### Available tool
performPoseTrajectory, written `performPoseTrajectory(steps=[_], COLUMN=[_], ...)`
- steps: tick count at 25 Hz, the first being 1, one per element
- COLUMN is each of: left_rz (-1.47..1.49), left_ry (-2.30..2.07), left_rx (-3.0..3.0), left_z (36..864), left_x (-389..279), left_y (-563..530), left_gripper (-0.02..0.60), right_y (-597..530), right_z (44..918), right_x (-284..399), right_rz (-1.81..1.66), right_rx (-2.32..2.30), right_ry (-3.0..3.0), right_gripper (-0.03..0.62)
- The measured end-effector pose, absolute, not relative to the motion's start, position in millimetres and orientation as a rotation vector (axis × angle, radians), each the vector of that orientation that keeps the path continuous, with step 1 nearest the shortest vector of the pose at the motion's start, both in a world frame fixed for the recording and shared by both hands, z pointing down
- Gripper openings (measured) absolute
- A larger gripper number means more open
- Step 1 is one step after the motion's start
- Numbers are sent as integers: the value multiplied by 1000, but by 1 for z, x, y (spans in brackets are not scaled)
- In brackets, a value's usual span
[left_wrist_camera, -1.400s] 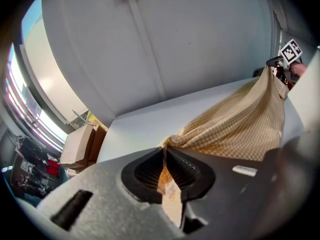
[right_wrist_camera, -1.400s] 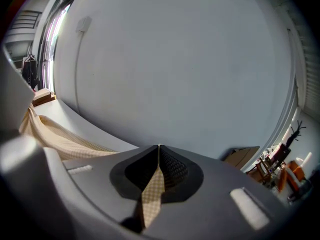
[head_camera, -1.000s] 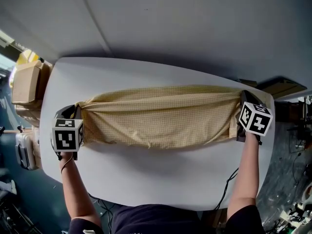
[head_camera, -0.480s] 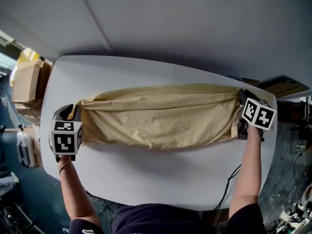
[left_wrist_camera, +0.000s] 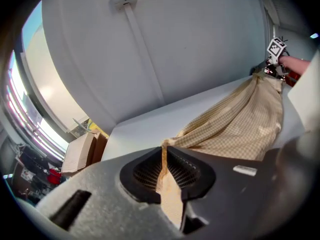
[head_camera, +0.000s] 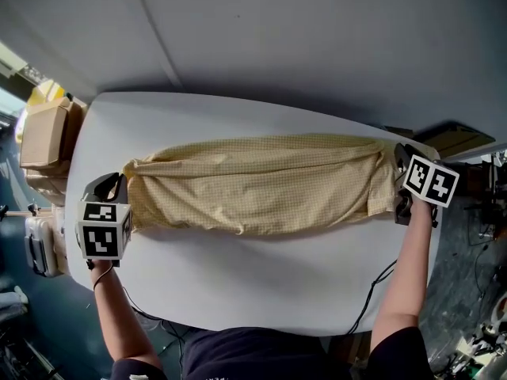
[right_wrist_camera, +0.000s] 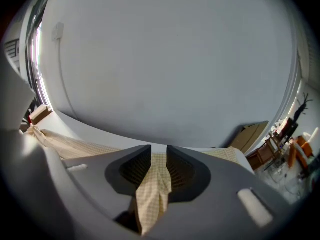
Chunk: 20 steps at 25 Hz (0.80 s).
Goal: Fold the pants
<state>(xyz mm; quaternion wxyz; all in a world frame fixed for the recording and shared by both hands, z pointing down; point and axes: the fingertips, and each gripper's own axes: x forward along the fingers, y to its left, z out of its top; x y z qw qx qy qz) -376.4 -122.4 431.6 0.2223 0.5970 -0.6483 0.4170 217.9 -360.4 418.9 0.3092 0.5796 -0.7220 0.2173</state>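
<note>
Yellow checked pants point(head_camera: 253, 184) lie stretched lengthwise across the white table point(head_camera: 238, 283), folded into a long band. My left gripper point(head_camera: 120, 184) is at their left end. In the left gripper view its jaws point(left_wrist_camera: 163, 155) have just been closing and pinch a strip of the fabric point(left_wrist_camera: 240, 124). My right gripper point(head_camera: 398, 172) is at the right end. Its jaws point(right_wrist_camera: 158, 156) have just been opening and stand apart, with a fold of the cloth point(right_wrist_camera: 152, 194) lying loose in the gap.
Cardboard boxes point(head_camera: 43, 133) and a case point(head_camera: 40, 248) stand off the table's left end. Flat cardboard point(head_camera: 451, 139) sits beyond the right end. A black cable point(head_camera: 372, 291) hangs over the front edge by my right arm. A grey wall rises behind the table.
The pants have gone from taut to slack and lie flatter on the table. The right gripper shifted right and rolled. The left gripper drew slightly back toward the near left.
</note>
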Motion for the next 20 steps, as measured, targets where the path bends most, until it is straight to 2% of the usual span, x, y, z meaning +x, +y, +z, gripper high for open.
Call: performPoseTrajectory(steps=[8, 20], left_rz=[1133, 958], left_ry=[-1695, -1307], left_rx=[1894, 2271], left_z=[416, 422], left_x=[-308, -131], left_y=[-124, -108], left_gripper=[-3, -2], right_y=[-333, -237], right_z=[390, 404], right_x=[246, 228], right_rz=[574, 534], right_rx=[1663, 1395], right_ry=[-1857, -2047], right_gripper=[78, 103])
